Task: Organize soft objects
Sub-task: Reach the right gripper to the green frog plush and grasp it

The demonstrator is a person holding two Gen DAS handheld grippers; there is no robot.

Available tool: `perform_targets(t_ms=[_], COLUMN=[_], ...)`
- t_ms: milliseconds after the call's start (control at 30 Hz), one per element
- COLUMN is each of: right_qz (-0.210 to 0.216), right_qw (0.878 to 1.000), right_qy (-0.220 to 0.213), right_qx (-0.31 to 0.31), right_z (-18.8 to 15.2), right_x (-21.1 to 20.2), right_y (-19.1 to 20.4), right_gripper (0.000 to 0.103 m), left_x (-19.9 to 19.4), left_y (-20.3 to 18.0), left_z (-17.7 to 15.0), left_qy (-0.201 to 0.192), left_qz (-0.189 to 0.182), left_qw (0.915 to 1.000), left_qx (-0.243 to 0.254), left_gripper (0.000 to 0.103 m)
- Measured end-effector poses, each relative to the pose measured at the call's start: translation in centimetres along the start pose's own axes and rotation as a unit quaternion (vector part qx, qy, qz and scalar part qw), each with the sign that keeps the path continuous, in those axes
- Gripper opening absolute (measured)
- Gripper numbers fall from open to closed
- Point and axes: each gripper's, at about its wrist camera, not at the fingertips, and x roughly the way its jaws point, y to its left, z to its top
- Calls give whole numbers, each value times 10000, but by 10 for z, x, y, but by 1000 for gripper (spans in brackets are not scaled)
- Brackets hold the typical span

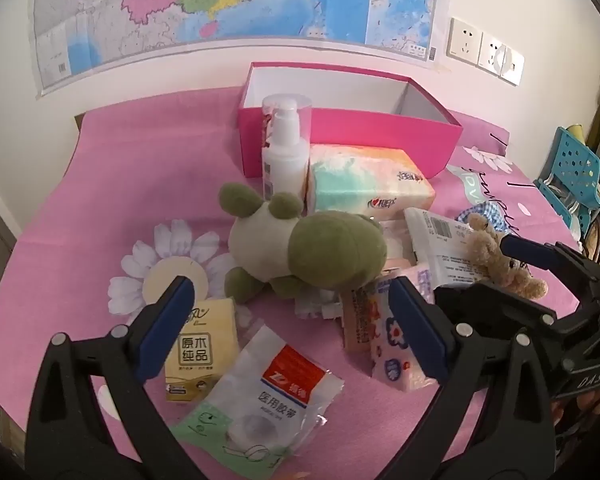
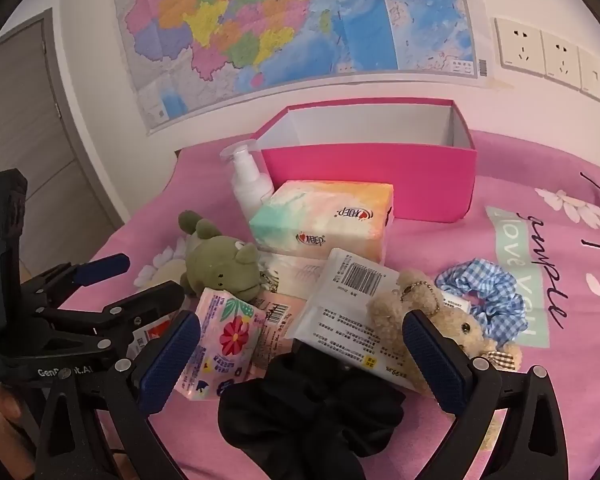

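Jaws of both grippers, left gripper (image 1: 292, 332) and right gripper (image 2: 300, 360), stand wide apart, empty. Nearest the right: black scrunchie (image 2: 312, 412), limp, light; pinch its bunched middle. Beyond, green plush (image 1: 312, 248), squashy; grasp the body. Farthest, pink box (image 1: 380, 136), open.

Bed sheet (image 1: 100, 184): pink, white daisy print, black script. Box (image 2: 372, 176): hot pink outside, white inside. Frog plush (image 1: 324, 252): olive green, pale belly. Teddy bear (image 2: 440, 320): tan. Scrunchie (image 2: 488, 292): blue-white gingham. Second scrunchie (image 2: 312, 408): black. Tissue pack (image 2: 324, 220): mint, peach, white swirls.
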Motion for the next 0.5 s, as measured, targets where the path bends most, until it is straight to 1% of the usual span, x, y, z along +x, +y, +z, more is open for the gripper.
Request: perform_targets(t_ms=[233, 333, 367, 500], right_qz=[279, 487, 527, 834], right_qw=[9995, 9987, 9984, 9960], right_qy=[142, 170, 187, 280], right_qx=[1, -24, -37, -166], right_z=[2, 8, 11, 26], right_x=[10, 15, 17, 32], right_y=[2, 4, 6, 18], right_gripper=[102, 98, 96, 91], left_x=[3, 7, 10, 13], left_y=[20, 32, 38, 53], left_z=[2, 9, 10, 18], left_qy=[47, -21, 37, 39], left_qz=[-126, -129, -219, -235], left_qw=[9999, 9999, 9996, 9993], left_qx=[-39, -67, -179, -283], left_gripper=[98, 98, 97, 93])
